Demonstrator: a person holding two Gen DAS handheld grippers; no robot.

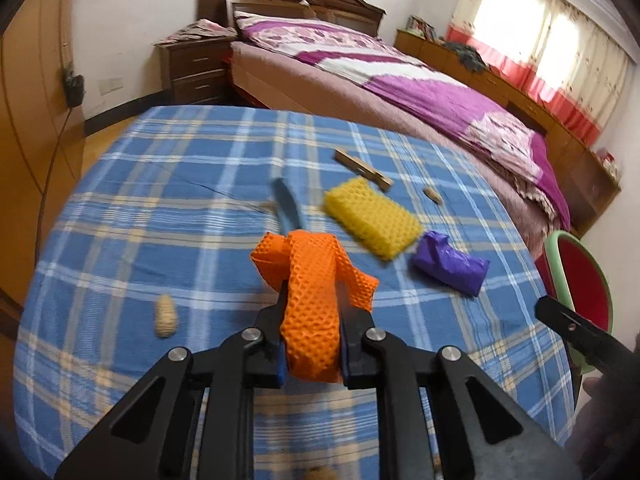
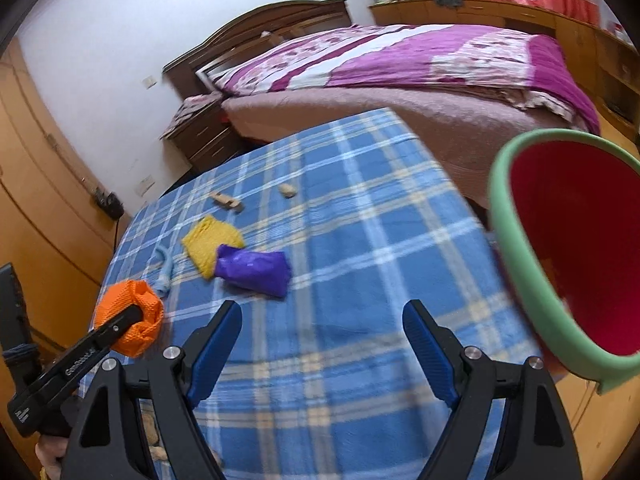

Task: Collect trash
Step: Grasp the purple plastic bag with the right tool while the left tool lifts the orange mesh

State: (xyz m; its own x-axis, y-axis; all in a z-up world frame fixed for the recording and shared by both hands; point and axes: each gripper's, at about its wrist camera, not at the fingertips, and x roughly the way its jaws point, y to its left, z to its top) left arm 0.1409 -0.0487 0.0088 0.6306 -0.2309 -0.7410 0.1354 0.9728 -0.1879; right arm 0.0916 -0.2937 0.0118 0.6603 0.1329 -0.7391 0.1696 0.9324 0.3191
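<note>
The bin [image 2: 520, 264] — green rim, red inside — is sitting just past the counter's [image 2: 360, 240] right edge, tilted toward the right wrist camera; the part of its interior that shows is holding nothing. The left gripper [image 1: 310, 300] is pinching a crumpled orange mesh wrap [image 1: 312, 292] between its fingers, lifted above the plaid cloth, its long axis running along the fingers and away from the camera. The right gripper [image 2: 322, 344] is hovering with its fingers spread wide, gripping nothing. Beyond the orange wrap, a yellow mesh pad [image 1: 372, 216] is lying flat, its long axis slanting toward the bin — a crumpled purple bag [image 1: 450, 266] is lying just beside it, on the bin side.
</note>
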